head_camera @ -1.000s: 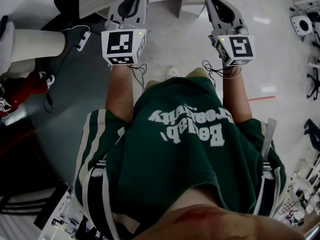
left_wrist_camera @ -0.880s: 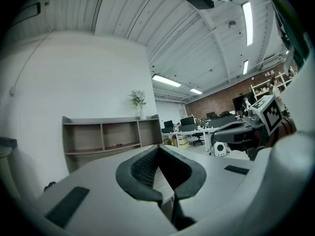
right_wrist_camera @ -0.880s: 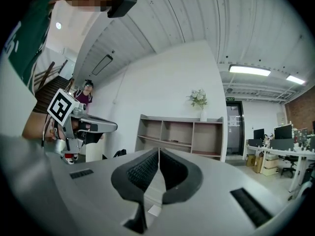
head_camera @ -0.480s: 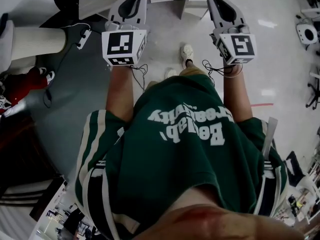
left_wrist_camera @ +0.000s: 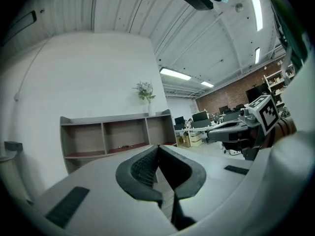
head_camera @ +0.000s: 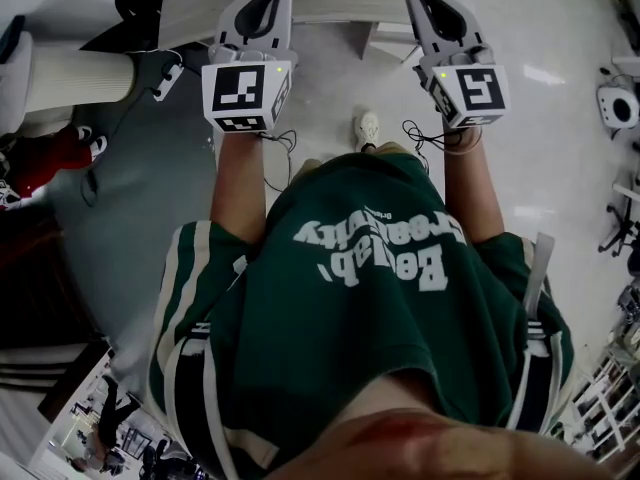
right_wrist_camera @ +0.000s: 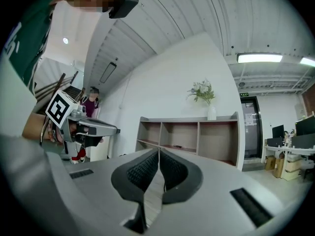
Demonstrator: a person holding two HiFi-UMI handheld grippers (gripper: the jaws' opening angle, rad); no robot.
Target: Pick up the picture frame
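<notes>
Your head view is dim toward its left edge, with glare patches on the floor (head_camera: 545, 73). Your gripper views curve toward black corners; ceiling lights (right_wrist_camera: 260, 58) burn bright.

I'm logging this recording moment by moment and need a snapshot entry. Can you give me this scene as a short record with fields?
left gripper: jaws together, nothing between them
right gripper: jaws together, nothing between them
aim: both point level toward the shelf unit
on top of shelf unit: vase of flowers
picture frame: not made out in any view
person: standing, wearing a green shirt
</notes>
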